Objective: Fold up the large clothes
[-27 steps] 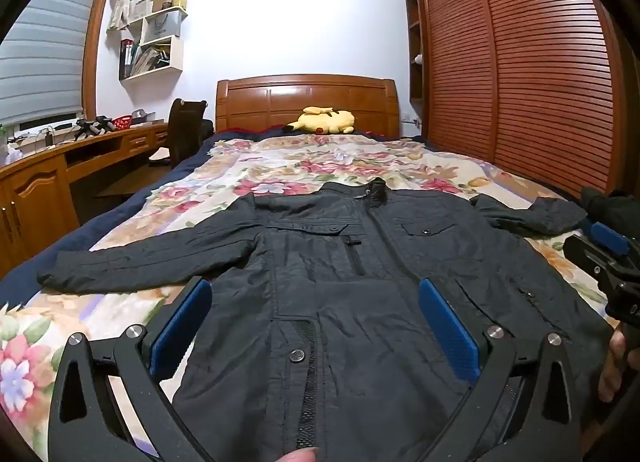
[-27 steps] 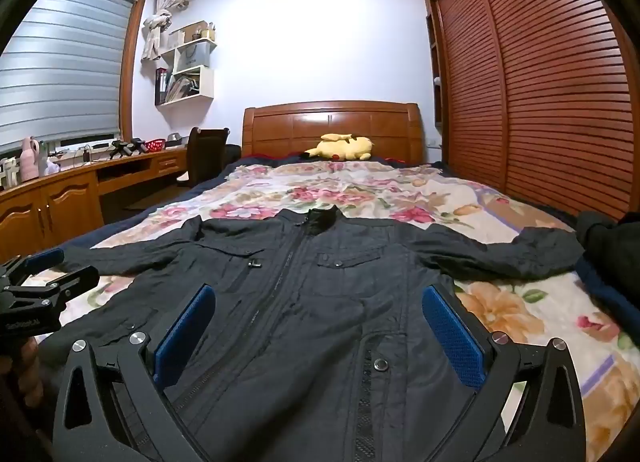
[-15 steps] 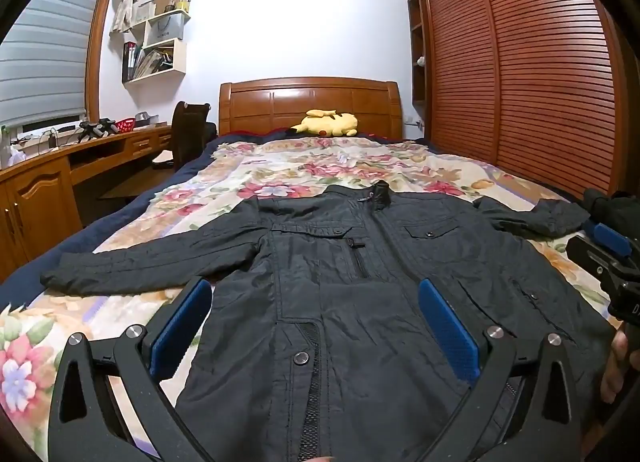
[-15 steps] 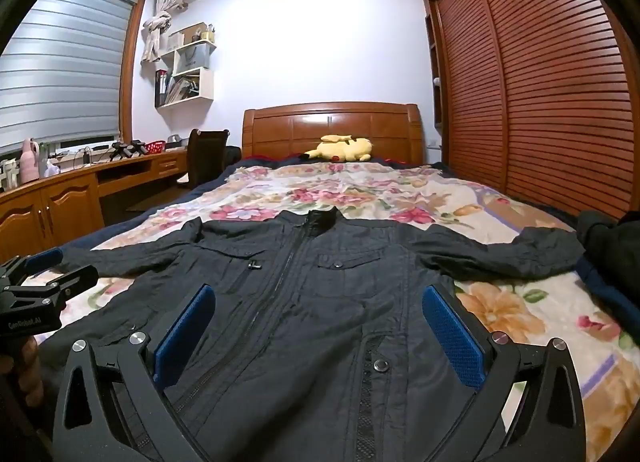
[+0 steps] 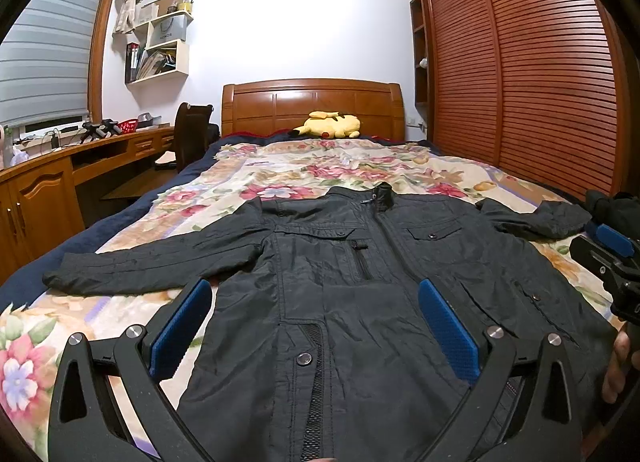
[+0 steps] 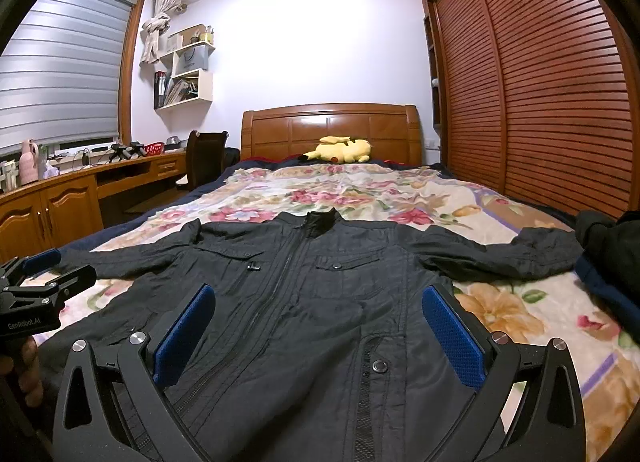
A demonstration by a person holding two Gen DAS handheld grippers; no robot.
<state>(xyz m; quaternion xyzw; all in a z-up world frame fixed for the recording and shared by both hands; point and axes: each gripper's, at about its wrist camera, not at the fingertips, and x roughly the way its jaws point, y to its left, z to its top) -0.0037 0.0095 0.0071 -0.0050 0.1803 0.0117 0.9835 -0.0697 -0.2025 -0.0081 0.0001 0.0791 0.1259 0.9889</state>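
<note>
A black jacket [image 5: 340, 286] lies flat, front up, on the flowered bedspread [image 5: 320, 166], collar toward the headboard and both sleeves spread out. It also shows in the right wrist view [image 6: 304, 294]. My left gripper [image 5: 314, 318] is open and empty above the jacket's lower left part. My right gripper [image 6: 316, 322] is open and empty above the lower right part. Each gripper shows at the edge of the other's view: the right one [image 5: 612, 254] and the left one [image 6: 40, 274].
A yellow plush toy [image 5: 328, 127] lies by the wooden headboard [image 5: 312, 106]. A wooden desk [image 5: 60, 166] with a dark chair [image 5: 192, 134] runs along the left. Slatted wardrobe doors [image 5: 520, 74] line the right. Dark clothing [image 6: 612, 246] lies at the bed's right edge.
The left gripper has tilted up slightly, so the jacket sits lower in its view. The right gripper has barely moved. Both stay open.
</note>
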